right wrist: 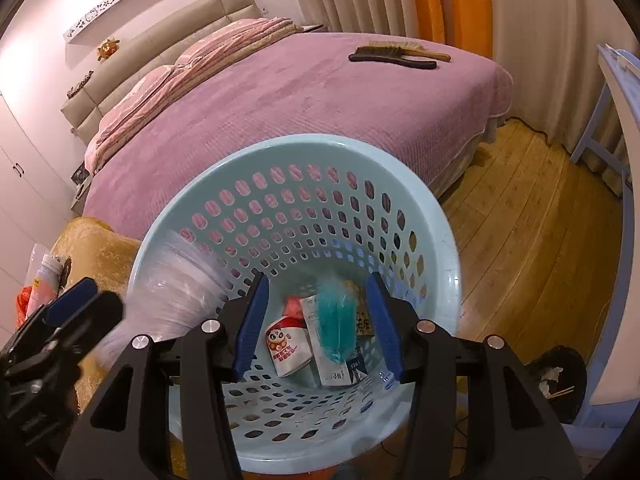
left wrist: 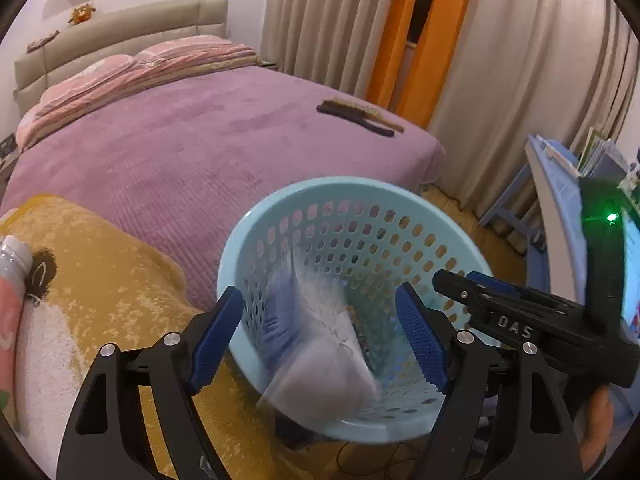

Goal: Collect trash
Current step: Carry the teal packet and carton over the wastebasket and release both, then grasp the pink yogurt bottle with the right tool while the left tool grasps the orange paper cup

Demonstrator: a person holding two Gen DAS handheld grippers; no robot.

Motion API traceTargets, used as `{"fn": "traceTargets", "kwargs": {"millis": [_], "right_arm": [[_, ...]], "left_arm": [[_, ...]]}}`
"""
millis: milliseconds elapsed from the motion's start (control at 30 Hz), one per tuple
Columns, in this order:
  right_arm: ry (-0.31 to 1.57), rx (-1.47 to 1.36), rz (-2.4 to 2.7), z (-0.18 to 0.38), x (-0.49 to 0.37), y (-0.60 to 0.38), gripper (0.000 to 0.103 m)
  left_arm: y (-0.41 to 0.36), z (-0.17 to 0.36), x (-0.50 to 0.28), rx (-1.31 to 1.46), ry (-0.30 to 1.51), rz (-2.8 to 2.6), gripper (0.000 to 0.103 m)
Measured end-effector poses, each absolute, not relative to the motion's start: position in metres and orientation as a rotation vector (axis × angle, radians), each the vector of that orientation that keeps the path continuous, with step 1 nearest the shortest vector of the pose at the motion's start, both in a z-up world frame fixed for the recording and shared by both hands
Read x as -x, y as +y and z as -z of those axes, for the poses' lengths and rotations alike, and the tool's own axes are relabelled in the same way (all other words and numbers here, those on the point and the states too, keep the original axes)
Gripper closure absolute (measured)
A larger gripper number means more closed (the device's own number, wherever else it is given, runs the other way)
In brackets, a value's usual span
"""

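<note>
A light blue perforated basket [left wrist: 280,216] [right wrist: 440,240] stands by the bed's foot. My left gripper [left wrist: 320,336] is open above its mouth; a blurred clear plastic bag [left wrist: 320,352] is between its fingers, over the basket, and shows at the rim in the right wrist view [right wrist: 176,280]. My right gripper [right wrist: 316,328] is open and empty over the basket; it shows in the left wrist view [left wrist: 452,280]. Inside lie a red-and-white wrapper [right wrist: 288,344], a white packet [right wrist: 332,364] and a blurred teal feather [right wrist: 336,328].
A purple bed [left wrist: 192,144] holds two brushes [left wrist: 360,116] [right wrist: 400,54]. A yellow blanket [left wrist: 100,272] carries a white bottle [left wrist: 14,256] and a pink packet [right wrist: 40,288]. A blue-white desk [left wrist: 560,208] stands at right. A black bin [right wrist: 560,376] sits on the wood floor.
</note>
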State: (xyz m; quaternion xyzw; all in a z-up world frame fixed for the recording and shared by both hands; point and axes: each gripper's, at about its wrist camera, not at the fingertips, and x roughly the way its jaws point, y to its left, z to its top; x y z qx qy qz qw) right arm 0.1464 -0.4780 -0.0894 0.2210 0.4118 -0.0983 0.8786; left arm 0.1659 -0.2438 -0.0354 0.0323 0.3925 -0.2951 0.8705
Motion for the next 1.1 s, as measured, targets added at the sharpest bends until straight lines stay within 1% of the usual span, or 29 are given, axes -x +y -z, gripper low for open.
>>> {"fn": "traceTargets", "kwargs": {"millis": [300, 567, 867, 1100], "right_arm": [[0.82, -0.457, 0.162, 0.074, -0.135, -0.466, 0.055], [0.752, -0.398, 0.071, 0.035, -0.127, -0.418, 0.055], [0.702, -0.292, -0.111, -0.003, -0.128, -0.314, 0.055], [0.708, -0.244, -0.231, -0.012, -0.139, -0.229, 0.055]], "left_arm": [[-0.211, 0.009, -0.14, -0.026, 0.742, 0.616, 0.026], [-0.161, -0.018, -0.113, 0.022, 0.664, 0.586, 0.026], [-0.054, -0.042, -0.097, 0.094, 0.599, 0.437, 0.026], [0.047, -0.049, -0.096, 0.116, 0.576, 0.261, 0.026]]}}
